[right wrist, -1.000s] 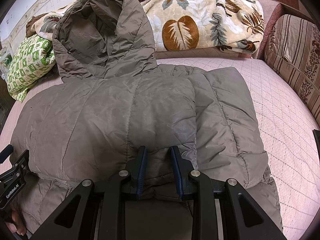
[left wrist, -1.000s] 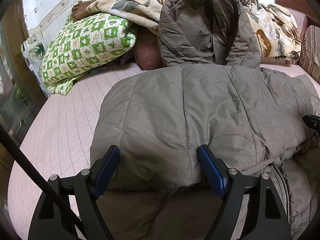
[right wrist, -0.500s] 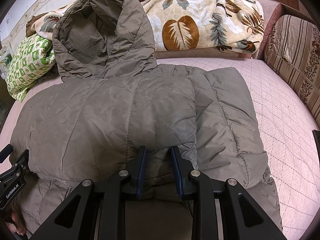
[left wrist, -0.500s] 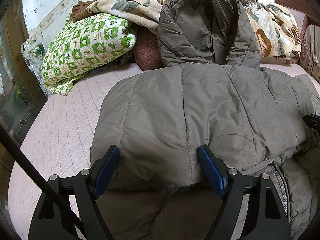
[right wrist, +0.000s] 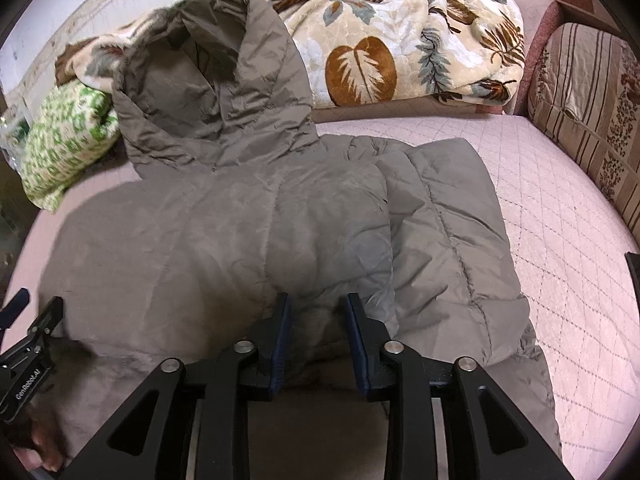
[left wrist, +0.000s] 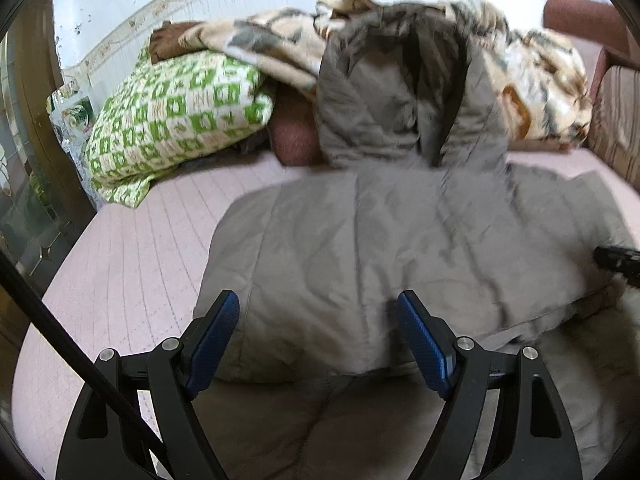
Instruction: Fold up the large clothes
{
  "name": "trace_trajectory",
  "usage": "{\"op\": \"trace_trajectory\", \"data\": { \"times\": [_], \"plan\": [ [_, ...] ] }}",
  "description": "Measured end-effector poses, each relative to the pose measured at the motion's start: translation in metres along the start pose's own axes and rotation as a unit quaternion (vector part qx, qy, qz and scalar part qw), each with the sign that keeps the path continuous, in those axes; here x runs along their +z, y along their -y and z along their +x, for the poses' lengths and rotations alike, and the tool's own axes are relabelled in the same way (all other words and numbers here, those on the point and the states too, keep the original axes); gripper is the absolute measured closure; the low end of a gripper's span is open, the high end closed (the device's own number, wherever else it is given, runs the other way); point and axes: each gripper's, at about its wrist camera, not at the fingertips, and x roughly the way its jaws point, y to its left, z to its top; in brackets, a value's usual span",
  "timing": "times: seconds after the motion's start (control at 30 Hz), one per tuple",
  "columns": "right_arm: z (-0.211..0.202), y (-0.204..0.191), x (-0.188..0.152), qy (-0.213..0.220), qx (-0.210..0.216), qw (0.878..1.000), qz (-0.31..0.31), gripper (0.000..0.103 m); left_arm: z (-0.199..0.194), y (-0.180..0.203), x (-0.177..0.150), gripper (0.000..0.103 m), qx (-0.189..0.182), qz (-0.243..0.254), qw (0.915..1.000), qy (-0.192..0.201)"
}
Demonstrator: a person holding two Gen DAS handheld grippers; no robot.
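A grey-brown hooded puffer jacket [left wrist: 400, 240] lies folded on the pink quilted bed [left wrist: 132, 264], its hood [left wrist: 404, 92] propped against the bedding behind. My left gripper [left wrist: 318, 312] is open, its blue pads either side of the folded lower edge on the jacket's left part. In the right wrist view the jacket [right wrist: 240, 240] fills the middle. My right gripper [right wrist: 316, 308] is shut on a bunch of the jacket's folded edge. The left gripper's body [right wrist: 28, 344] shows at the lower left there.
A green-and-white checked pillow [left wrist: 172, 120] and a leaf-print blanket [right wrist: 400, 40] lie along the head of the bed. A striped cushion [right wrist: 588, 120] stands at the right. Bare pink mattress [right wrist: 560, 232] lies right of the jacket. A dark wooden frame [left wrist: 24, 120] runs along the left.
Both grippers have risen and shifted slightly, and the left wrist view is now motion-blurred. The right gripper's grip on the jacket is unchanged; the left stays open.
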Motion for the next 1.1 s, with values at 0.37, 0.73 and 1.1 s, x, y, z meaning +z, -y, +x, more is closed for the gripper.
{"op": "trace_trajectory", "data": {
  "times": [0.37,0.73,1.1],
  "plan": [
    [-0.097,-0.006,-0.025,0.061,0.018,0.998,-0.010,0.060,-0.073,0.005,0.007,0.023,-0.052,-0.030,0.9970,0.049],
    [-0.144,0.014,-0.095,0.050,0.023,0.998,-0.012,0.057,-0.125,0.032,-0.038,0.023,-0.063,-0.007,0.9968,0.049],
    [-0.119,0.013,-0.130,-0.037,0.027,0.999,-0.004,0.054,-0.122,0.047,-0.092,0.023,-0.072,-0.002,0.9966,-0.040]
  ]
}}
